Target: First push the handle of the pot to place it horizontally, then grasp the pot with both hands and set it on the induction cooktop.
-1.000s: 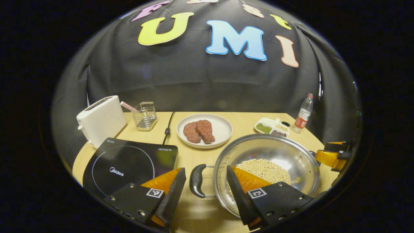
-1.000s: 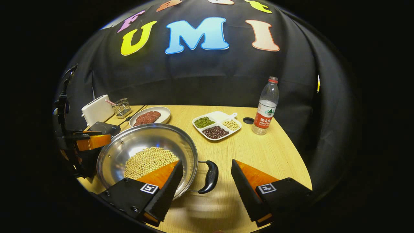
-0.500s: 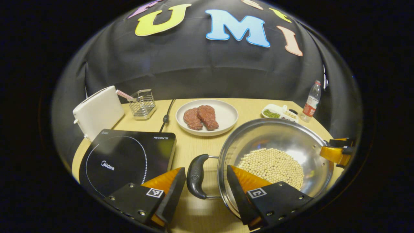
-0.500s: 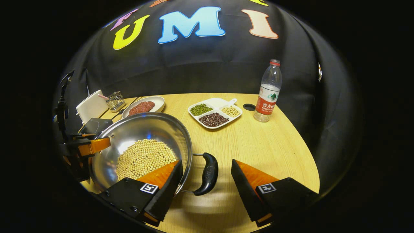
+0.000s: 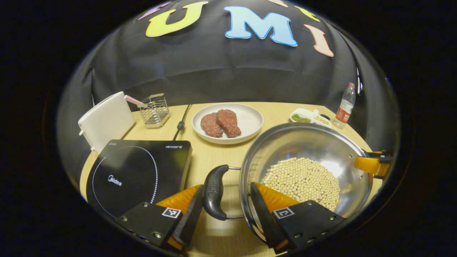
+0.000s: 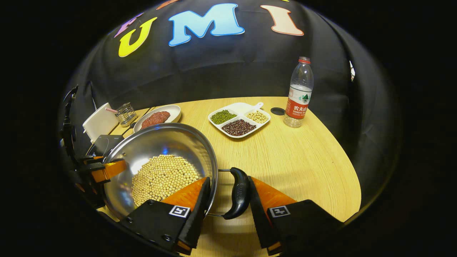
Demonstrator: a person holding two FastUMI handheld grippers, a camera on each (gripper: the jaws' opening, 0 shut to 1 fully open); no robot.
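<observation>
Stainless pot on the wooden table, loaded with pale beans, just right of the induction cooktop and not on it. Two black loop handles, one per side.

Left gripper straddling the near-side handle: left finger touching the handle's outer face, right finger inside the pot over the rim, gap visible between that finger and the handle. Jaws spread, not pinching yet.

Right gripper on the opposite handle: right finger against the outer face of the handle, left finger inside the pot wall over the beans. Narrower than the left, but a gap at the wire struts between left finger and handle; can't tell if clamped.

Right gripper view also catches the left gripper's finger at the far rim of the pot.

Elsewhere on the table: white toaster, wire basket, plate with two meat patties, divided dish of beans, water bottle.
</observation>
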